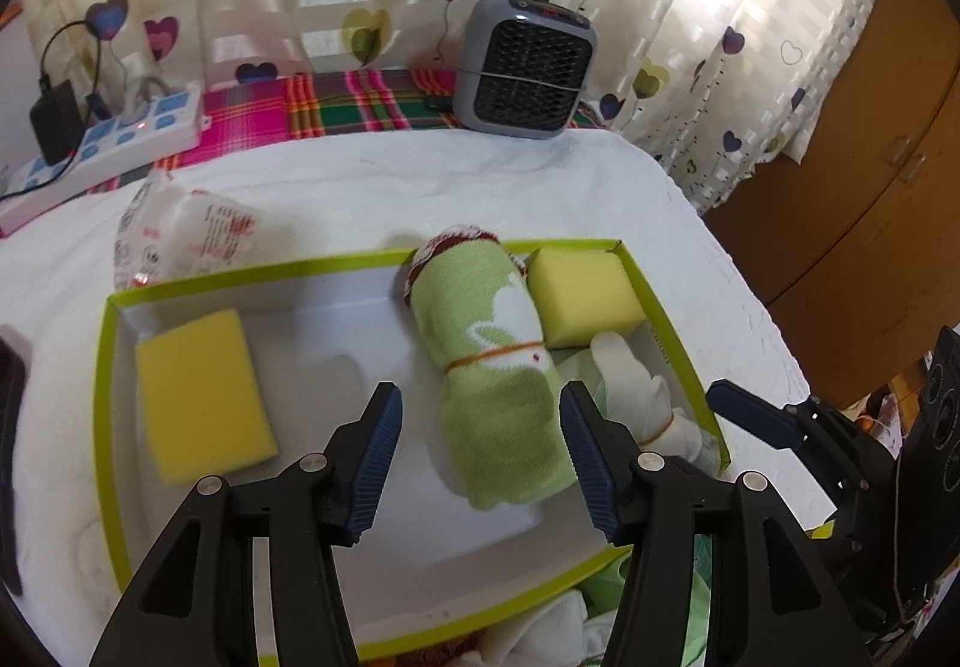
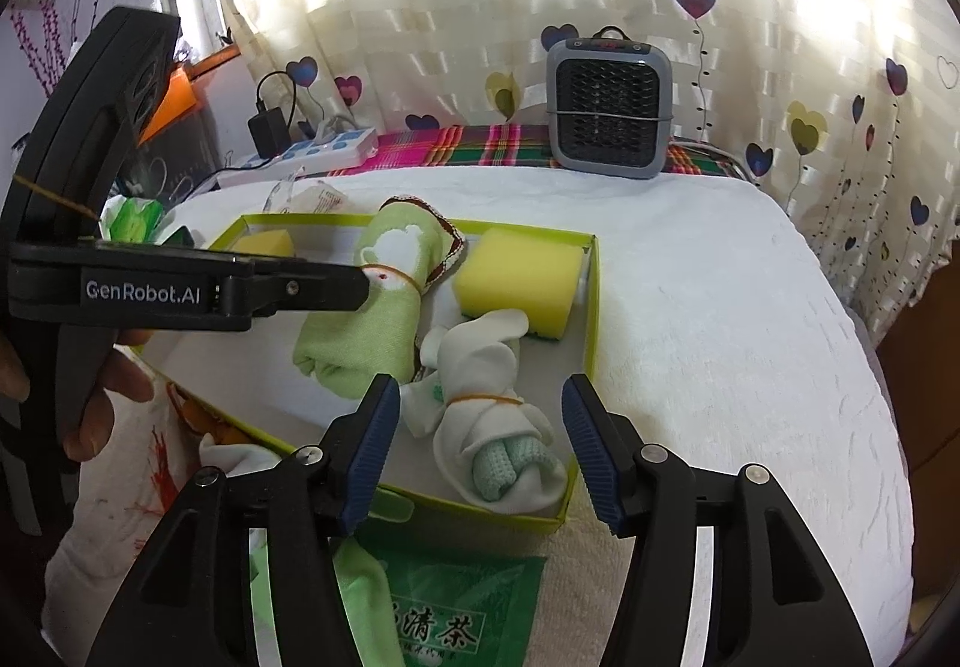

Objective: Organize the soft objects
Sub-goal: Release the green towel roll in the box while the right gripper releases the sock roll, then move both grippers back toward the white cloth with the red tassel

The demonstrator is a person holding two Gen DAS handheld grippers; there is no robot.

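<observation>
Green towel roll (image 1: pixel 501 367) lies lengthwise mid-box (image 1: pixel 105 367), straight ahead of the left gripper (image 1: pixel 480 463), fingers wide and empty. Right gripper (image 2: pixel 480 448), also wide, hovers over the white bundle (image 2: pixel 486 427) at the box's near right corner.

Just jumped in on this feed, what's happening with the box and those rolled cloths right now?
A person holds a gripper in each hand over the green-edged box. Both are open and grip nothing. The left gripper straddles the green rolled towel without pressing it; the right gripper hangs over the white rolled bundle. Two yellow sponges, one at the left end and one at the right, also lie inside.
</observation>
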